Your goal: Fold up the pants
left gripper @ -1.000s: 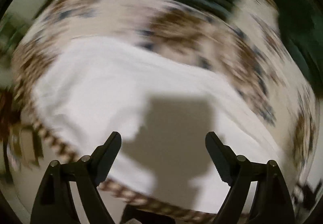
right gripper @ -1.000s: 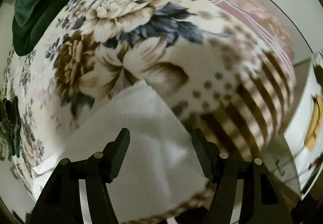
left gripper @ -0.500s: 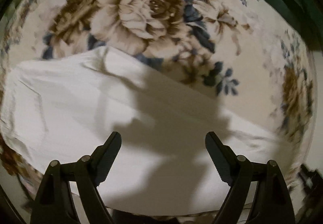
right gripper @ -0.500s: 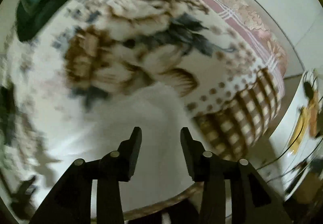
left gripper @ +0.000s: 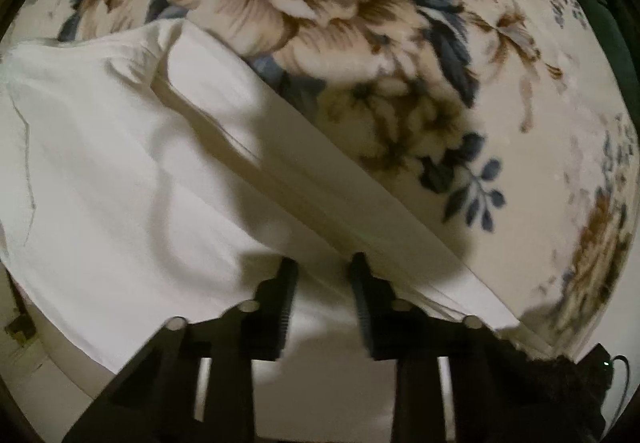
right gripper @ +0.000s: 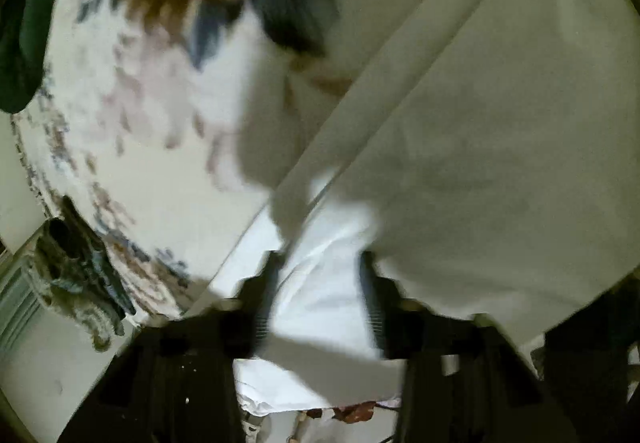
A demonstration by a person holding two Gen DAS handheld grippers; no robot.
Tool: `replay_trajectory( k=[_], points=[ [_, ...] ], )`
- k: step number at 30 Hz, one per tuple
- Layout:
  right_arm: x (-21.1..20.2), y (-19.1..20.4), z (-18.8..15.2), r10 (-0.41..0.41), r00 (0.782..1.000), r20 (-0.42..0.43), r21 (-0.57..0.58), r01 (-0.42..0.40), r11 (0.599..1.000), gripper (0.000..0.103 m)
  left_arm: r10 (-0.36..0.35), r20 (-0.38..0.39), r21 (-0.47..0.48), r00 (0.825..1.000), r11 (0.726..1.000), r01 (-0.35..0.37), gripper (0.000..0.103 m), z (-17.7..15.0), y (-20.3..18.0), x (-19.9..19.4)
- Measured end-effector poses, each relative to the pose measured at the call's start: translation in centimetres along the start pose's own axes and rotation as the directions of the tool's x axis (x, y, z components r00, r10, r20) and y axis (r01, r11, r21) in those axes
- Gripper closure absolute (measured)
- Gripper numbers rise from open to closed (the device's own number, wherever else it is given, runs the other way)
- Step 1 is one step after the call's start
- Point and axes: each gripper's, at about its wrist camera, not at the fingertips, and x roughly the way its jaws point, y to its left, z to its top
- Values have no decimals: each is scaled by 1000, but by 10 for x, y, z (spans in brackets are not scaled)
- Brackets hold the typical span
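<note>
One pair of white pants (left gripper: 120,171) lies spread on a floral blanket (left gripper: 400,43). Two grippers work it: the left gripper (left gripper: 324,275) and the right gripper (right gripper: 320,275), each with jaws closing on a pinch of white cloth.

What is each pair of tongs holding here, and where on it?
Both are closing on the white pants: left tongs near a folded edge, right tongs on bunched fabric beside the edge.

White pants (right gripper: 480,123) cover the view from 12 to 5 o'clock over a floral blanket (right gripper: 140,147). Right gripper (right gripper: 320,283) at 6 o'clock, jaws closing, white cloth between them.
</note>
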Motion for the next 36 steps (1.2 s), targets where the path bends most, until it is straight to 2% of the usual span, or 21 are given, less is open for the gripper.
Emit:
replay_trajectory(
  k=[1, 3, 7, 10, 12, 14, 15, 16, 18, 20, 22, 23, 24, 25, 26, 27, 30, 32, 33, 35, 36],
  points=[
    [3, 1, 1, 4, 1000, -11, -2, -4, 1000, 100, 12, 19, -6, 1000, 1000, -12, 91, -2, -2, 0],
    [2, 3, 1, 15, 1000, -15, -3, -15, 1000, 101, 16, 54, -14, 998, 1000, -16, 96, -4, -3, -4],
    [-17, 23, 2, 70, 997, 10, -52, -69, 996, 103, 13, 101, -22, 995, 1000, -11, 98, 2, -16, -12],
    [-40, 38, 13, 81, 991, 102, -102, -71, 992, 103, 10, 139, -24, 990, 1000, -6, 102, 10, -18, -18],
    [-41, 46, 27, 100, 994, 49, -133, -93, 987, 103, -11, 154, -24, 988, 1000, 15, 102, 18, -22, -22],
    [-31, 65, 33, 89, 992, -86, -272, -110, 956, 102, -5, 161, -21, 987, 1000, 9, 99, 21, -25, -29],
    [-26, 81, 28, 44, 991, -125, -407, -91, 909, 97, 29, 179, -2, 983, 1000, -29, 99, 21, -28, -36],
    [-20, 101, 15, -36, 991, -133, -577, -48, 815, 81, 58, 205, 7, 977, 998, -61, 99, 18, -29, -43],
    [-11, 125, -15, -187, 981, -49, -801, 74, 594, 66, 134, 281, 15, 950, 989, -144, 98, 3, -26, -58],
    [3, 140, -44, -255, 967, -9, -912, 97, 399, 66, 190, 326, -3, 926, 980, -200, 96, -16, -15, -65],
    [15, 153, -63, -294, 956, 6, -959, 89, 271, 66, 239, 324, -66, 915, 971, -229, 89, -38, 12, -62],
    [22, 160, -73, -312, 950, 25, -977, 90, 194, 66, 246, 322, -97, 914, 969, -227, 79, -48, 23, -59],
    [30, 165, -82, -337, 940, 50, -988, 97, 124, 66, 260, 316, -122, 913, 965, -232, 62, -53, 30, -57],
    [38, 170, -88, -361, 930, 68, -992, 101, 76, 66, 276, 306, -149, 911, 959, -240, 50, -59, 40, -49],
    [47, 173, -94, -381, 921, 82, -994, 102, 31, 66, 284, 295, -168, 913, 955, -243, 28, -60, 48, -43],
    [54, 175, -96, -403, 910, 98, -994, 107, -1, 66, 292, 279, -198, 915, 950, -243, 20, -62, 55, -34],
    [70, 172, -98, -451, 887, 104, -995, 89, -54, 68, 271, 243, -272, 931, 941, -202, 20, -73, 74, -13],
    [69, 171, -96, -438, 893, 106, -994, 78, -81, 98, 241, 240, -307, 940, 938, -162, 20, -79, 81, -5],
    [69, 170, -93, -442, 890, 111, -993, 81, -86, 100, 230, 248, -318, 941, 937, -145, 20, -82, 82, -3],
    [65, 174, -89, -415, 902, 121, -992, 101, -68, 101, 212, 258, -337, 943, 934, -118, 20, -86, 83, 0],
    [58, 175, -90, -399, 906, 145, -989, 116, -96, 101, 202, 262, -346, 944, 932, -104, 20, -87, 83, 0]
  ],
)
